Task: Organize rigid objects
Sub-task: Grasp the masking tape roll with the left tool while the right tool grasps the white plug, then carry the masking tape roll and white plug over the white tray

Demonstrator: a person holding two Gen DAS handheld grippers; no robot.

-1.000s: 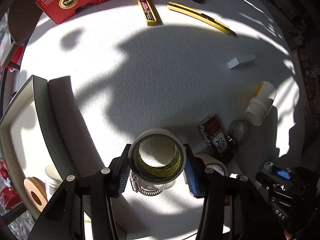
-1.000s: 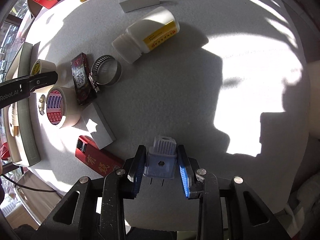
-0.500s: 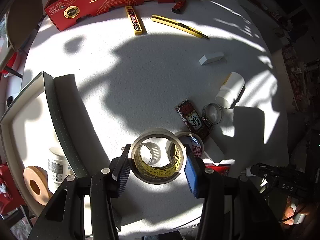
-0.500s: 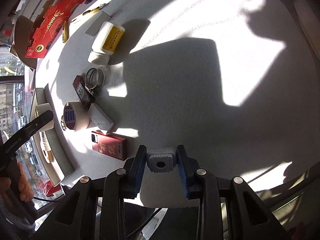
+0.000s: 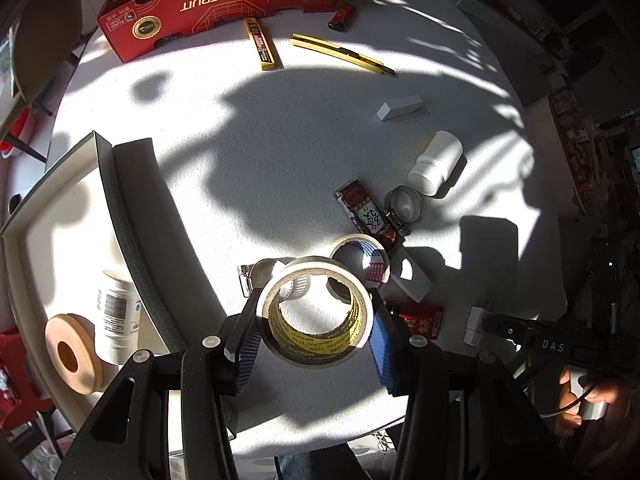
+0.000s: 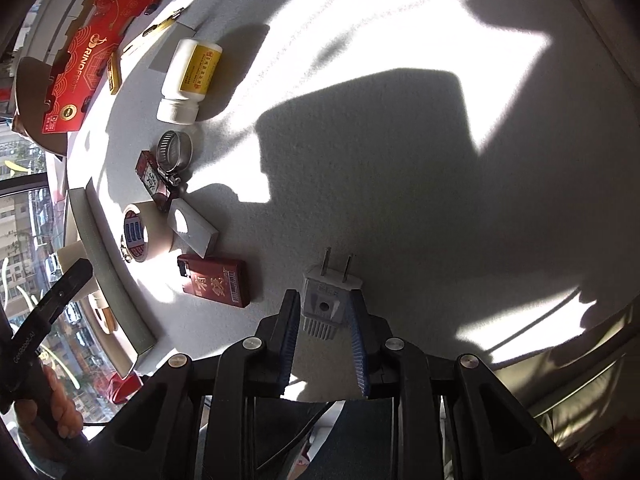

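Sunlit white felt covers the round table [image 5: 280, 128], cut by hard shadows, with your two grippers working over its near edge.

At far left, the open tray [image 5: 120, 200] holds a white bottle [image 5: 116, 316] standing beside a tan disc [image 5: 70, 354] with a hole through it. Behind it, along the far rim, a red RINOFRUIT carton [image 5: 224, 4] lies on its side, with a yellow blade case [image 5: 262, 44], a yellow utility knife [image 5: 340, 54] and a small red lighter [image 5: 343, 16] near it.

Your left gripper [image 5: 314, 320] is clamped on a cream roll of tape [image 5: 316, 316], its blue pads [image 5: 382, 348] pressing both sides of the roll, which is held above the table near the tray's right wall. Just beyond it sit a metal hose clamp [image 5: 256, 274] and a second tape roll [image 5: 360, 256] printed in red and blue.

Further right lie a dark red packet [image 5: 366, 212], a second hose clamp [image 5: 402, 208] touching it, a white pill bottle [image 5: 436, 164] on its side, and a white block [image 5: 400, 106] well apart.

At right, your right gripper [image 6: 324, 312] is closed on a white two-pin plug [image 6: 326, 292], prongs pointing away from you over shadowed felt. To its left lie a red lighter case [image 6: 216, 280] and a flat white box [image 6: 192, 228].
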